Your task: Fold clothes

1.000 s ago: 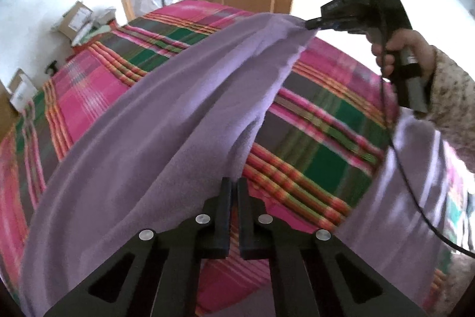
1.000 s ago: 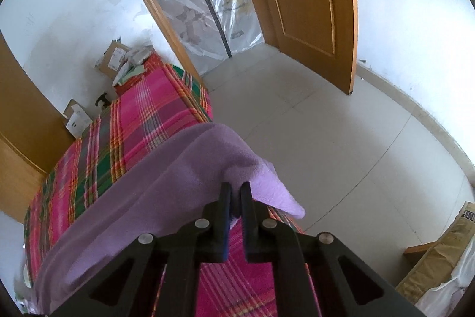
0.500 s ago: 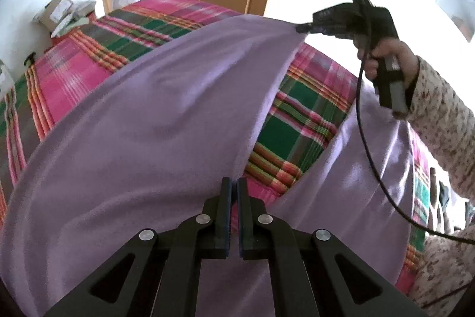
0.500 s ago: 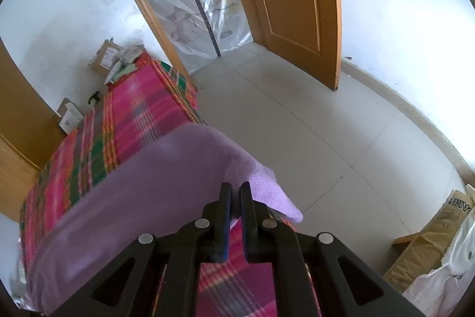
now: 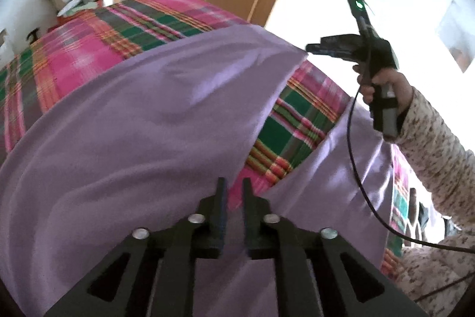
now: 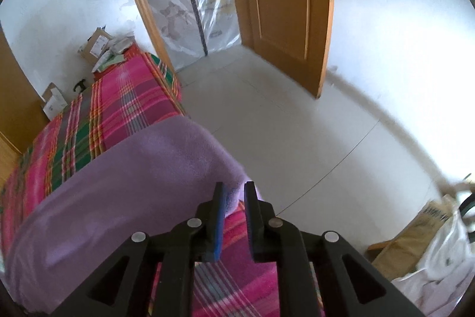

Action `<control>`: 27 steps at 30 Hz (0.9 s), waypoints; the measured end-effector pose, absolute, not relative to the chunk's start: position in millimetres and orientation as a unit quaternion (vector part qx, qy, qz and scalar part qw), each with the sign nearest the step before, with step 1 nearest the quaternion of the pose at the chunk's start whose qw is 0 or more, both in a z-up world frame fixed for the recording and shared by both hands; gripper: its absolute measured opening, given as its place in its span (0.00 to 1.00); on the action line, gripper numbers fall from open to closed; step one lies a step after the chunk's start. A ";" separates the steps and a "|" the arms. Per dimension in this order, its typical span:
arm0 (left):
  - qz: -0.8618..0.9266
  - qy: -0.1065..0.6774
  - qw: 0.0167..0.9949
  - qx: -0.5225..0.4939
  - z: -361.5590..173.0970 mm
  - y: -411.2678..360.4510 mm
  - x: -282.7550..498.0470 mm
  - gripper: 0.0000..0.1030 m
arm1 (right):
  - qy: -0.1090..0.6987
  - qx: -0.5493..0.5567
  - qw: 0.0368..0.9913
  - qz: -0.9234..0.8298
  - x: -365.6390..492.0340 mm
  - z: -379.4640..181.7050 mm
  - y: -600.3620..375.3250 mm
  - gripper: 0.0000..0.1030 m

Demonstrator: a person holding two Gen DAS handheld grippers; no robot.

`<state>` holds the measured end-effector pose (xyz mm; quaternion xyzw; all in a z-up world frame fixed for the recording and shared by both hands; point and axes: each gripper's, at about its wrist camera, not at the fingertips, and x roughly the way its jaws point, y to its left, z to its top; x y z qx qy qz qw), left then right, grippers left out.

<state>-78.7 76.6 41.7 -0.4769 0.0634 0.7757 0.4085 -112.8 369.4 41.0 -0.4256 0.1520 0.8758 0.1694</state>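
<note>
My left tongs [image 5: 234,189] stand with a narrow gap between the jaws, and I cannot tell whether any of the purple cloth [image 5: 142,138] is pinched there; the cloth spreads out from them toward ten o'clock, covering most of the plaid bed [image 5: 74,58]. My right tongs [image 6: 234,192] are slightly apart too, with the cloth's corner [image 6: 234,177] lying at their tips, and I cannot tell if it is gripped. In the left wrist view the right tongs [image 5: 311,48] sit at two o'clock, touching the cloth's raised corner, held by my right hand [image 5: 386,85] in a speckled sleeve [image 5: 436,144]. A wooden door [image 6: 285,5] stands open at twelve o'clock beyond the tiled floor [image 6: 282,124]
</note>
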 end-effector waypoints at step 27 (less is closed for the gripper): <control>0.864 -0.250 -0.008 -0.437 28.1 -267.5 -57.9 0.12 | 0.009 -0.463 -0.152 0.873 -85.7 34.3 126.4 0.25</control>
